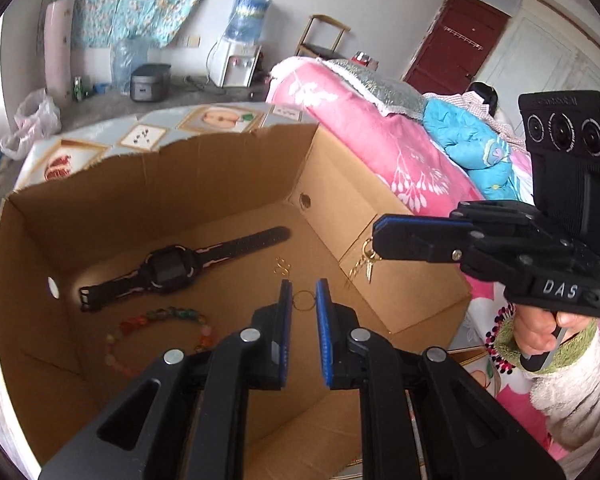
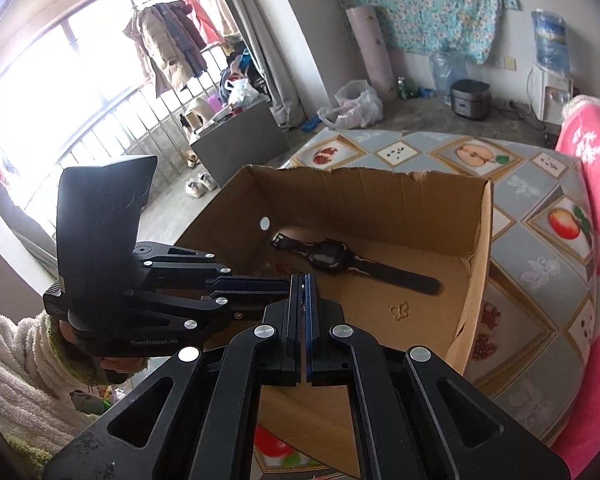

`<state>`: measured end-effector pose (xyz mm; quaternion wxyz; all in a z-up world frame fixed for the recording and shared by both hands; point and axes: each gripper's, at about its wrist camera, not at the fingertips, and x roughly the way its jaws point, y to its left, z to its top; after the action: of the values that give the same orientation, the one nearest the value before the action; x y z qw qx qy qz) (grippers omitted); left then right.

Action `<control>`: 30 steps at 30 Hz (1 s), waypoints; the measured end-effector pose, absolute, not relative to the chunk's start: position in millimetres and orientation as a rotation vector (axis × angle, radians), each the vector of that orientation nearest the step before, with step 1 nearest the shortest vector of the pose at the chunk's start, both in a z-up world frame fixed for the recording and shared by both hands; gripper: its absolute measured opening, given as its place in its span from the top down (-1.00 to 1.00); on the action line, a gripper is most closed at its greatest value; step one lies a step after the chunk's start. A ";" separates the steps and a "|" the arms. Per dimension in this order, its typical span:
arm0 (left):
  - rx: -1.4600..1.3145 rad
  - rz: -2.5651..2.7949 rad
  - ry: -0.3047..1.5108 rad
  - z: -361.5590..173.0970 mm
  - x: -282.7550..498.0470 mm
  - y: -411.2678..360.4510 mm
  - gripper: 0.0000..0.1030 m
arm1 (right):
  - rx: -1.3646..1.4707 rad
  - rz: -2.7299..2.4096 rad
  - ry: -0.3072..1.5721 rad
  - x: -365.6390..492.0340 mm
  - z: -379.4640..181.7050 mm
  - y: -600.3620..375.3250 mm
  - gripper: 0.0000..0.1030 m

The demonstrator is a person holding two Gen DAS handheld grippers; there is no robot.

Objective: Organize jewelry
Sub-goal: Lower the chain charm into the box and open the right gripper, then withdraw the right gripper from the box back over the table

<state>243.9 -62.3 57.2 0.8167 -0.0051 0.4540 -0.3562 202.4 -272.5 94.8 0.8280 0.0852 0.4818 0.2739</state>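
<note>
While watch [image 1: 172,270], bead bracelet [image 1: 160,334] and butterfly earring [image 1: 283,266] lie boxed, right tongs [image 1: 376,238], pinched tight at three o'clock, dangle a gold earring [image 1: 367,261]; left tongs [image 1: 303,294] hang slightly ajar, empty.

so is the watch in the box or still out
In. The black watch lies flat, strap stretched out, on the floor of the cardboard box, beside a beaded bracelet.
</note>
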 end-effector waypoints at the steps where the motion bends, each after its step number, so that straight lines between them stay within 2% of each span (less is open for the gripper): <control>1: -0.021 -0.762 0.983 55.3 247.0 -63.6 0.77 | 0.175 0.584 1.032 204.6 92.3 -272.5 0.99; 6: -0.107 -0.757 1.068 48.2 263.2 -60.2 0.76 | 0.198 0.583 1.039 210.9 93.4 -280.5 0.85; 15: -0.180 -0.730 1.004 67.0 261.2 -33.4 0.76 | 0.264 0.524 0.977 207.1 108.0 -307.6 0.83; 23: -0.176 -0.703 0.928 91.3 240.8 -16.2 0.60 | 0.247 0.472 0.927 181.5 128.7 -311.0 0.39; 30: -0.138 -0.675 0.856 109.0 211.5 -6.0 0.32 | 0.225 0.441 0.875 156.5 150.9 -305.5 0.02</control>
<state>211.5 -6.0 109.0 0.8528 -0.0658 0.4068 -0.3208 156.5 -305.5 150.9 0.8763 0.1079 0.4192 0.2114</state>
